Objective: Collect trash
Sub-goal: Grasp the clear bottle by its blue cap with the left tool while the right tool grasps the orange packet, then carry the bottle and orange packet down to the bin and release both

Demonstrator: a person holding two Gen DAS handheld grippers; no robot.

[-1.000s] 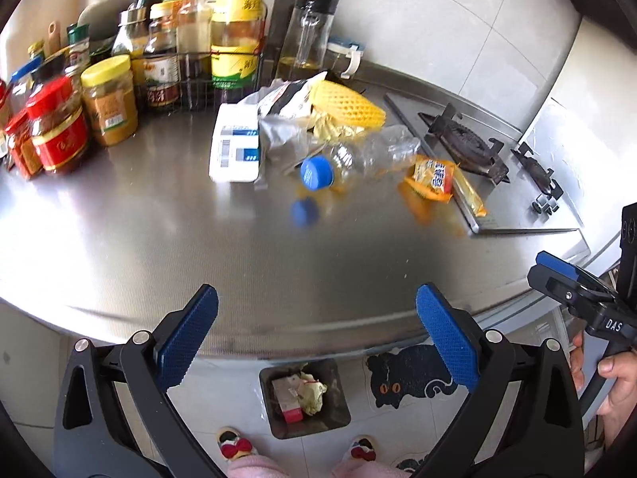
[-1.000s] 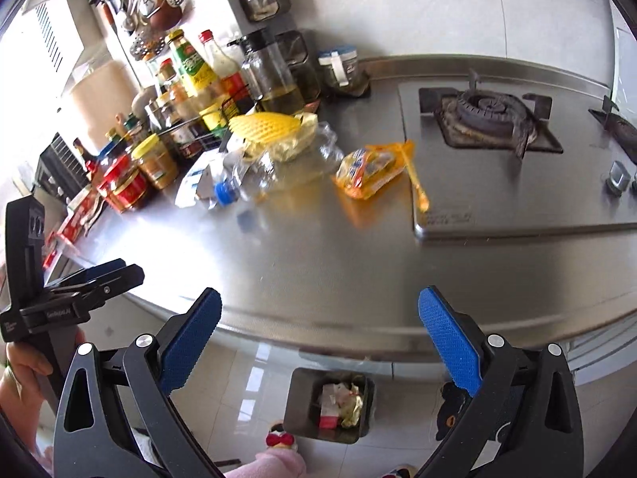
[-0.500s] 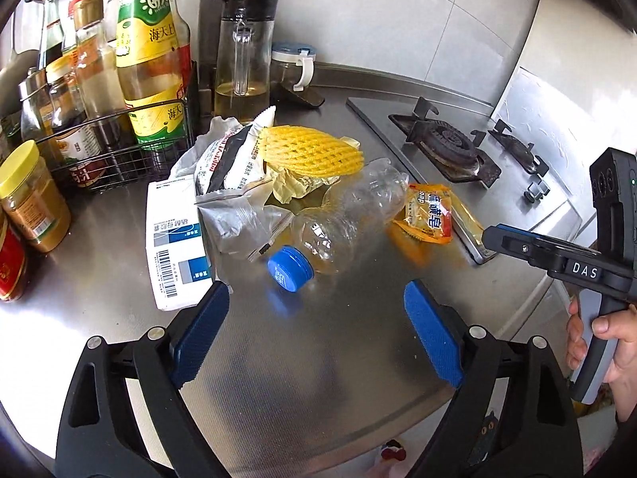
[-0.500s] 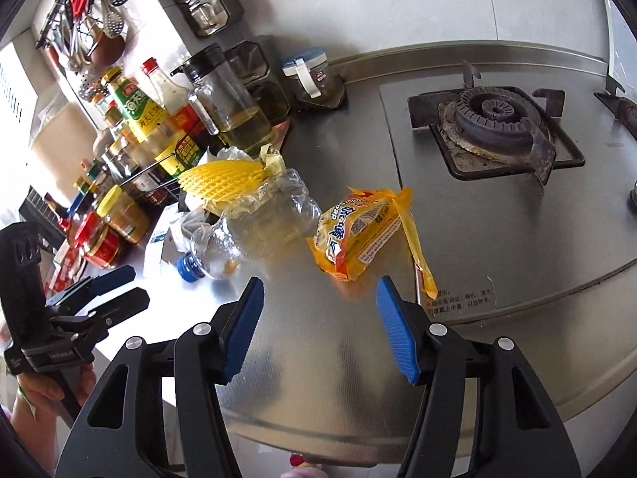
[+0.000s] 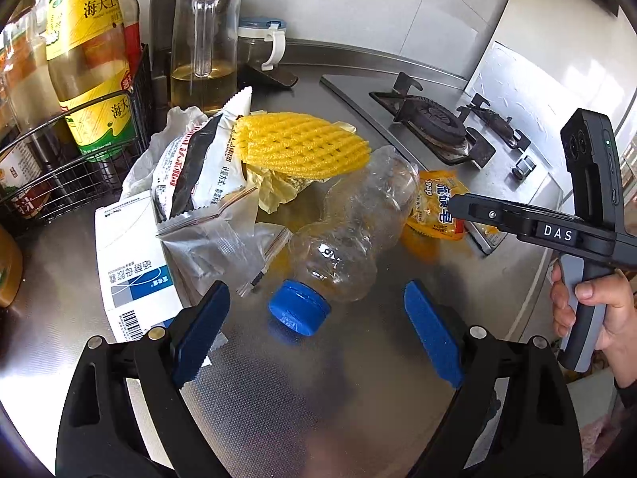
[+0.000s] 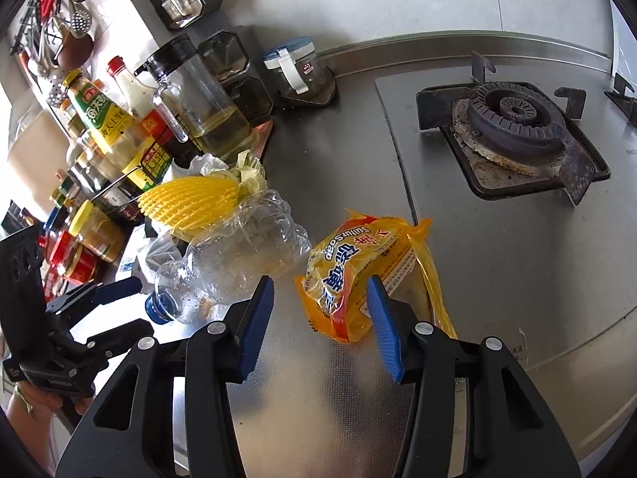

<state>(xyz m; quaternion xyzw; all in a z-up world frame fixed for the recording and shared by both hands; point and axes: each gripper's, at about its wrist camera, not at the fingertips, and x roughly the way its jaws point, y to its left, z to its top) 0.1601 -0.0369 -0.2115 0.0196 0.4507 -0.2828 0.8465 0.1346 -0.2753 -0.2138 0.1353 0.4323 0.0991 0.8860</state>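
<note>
Six trash items on steel counter: handling notes

1. Crushed clear plastic bottle w/ blue cap (image 5: 350, 235): centre of left wrist view, lying on its side, cap toward camera. Looks light, springy, slick; prob. dents under pressure. Best hold, I'd judge: the neck just behind the cap, stiffest part.
2. Yellow crinkly soap wrapper (image 6: 350, 279): lower centre of right wrist view, beside the hob edge, just right of the bottle. Thin film, v. light, floppy, slippery. Pinch the bunched puffy middle, not the loose tail.
3. Yellow foam fruit net (image 5: 302, 147): upper centre, resting on the bottle's far end. Soft, near weightless, grippy.
4. Black-and-white snack bag (image 5: 199, 167): left of the net. Limp foil; take by the crimped edge.
5. Clear zip bag (image 5: 215, 243): under the snack bag, flat, hard to lift off steel.
6. White-and-blue flat carton (image 5: 131, 271): lower left, stiff; edge grip.

Grippers:
- Left gripper (image 5: 316, 318): jaws wide, nothing between the pads; bottle cap sits just ahead, not touching.
- Right gripper (image 6: 320, 314): jaws at mid width, have just been closing; near end of the wrapper lies between the pads, no press on it seen yet.

Risk: a film wrapper may slide out of a shallow pinch.
</note>
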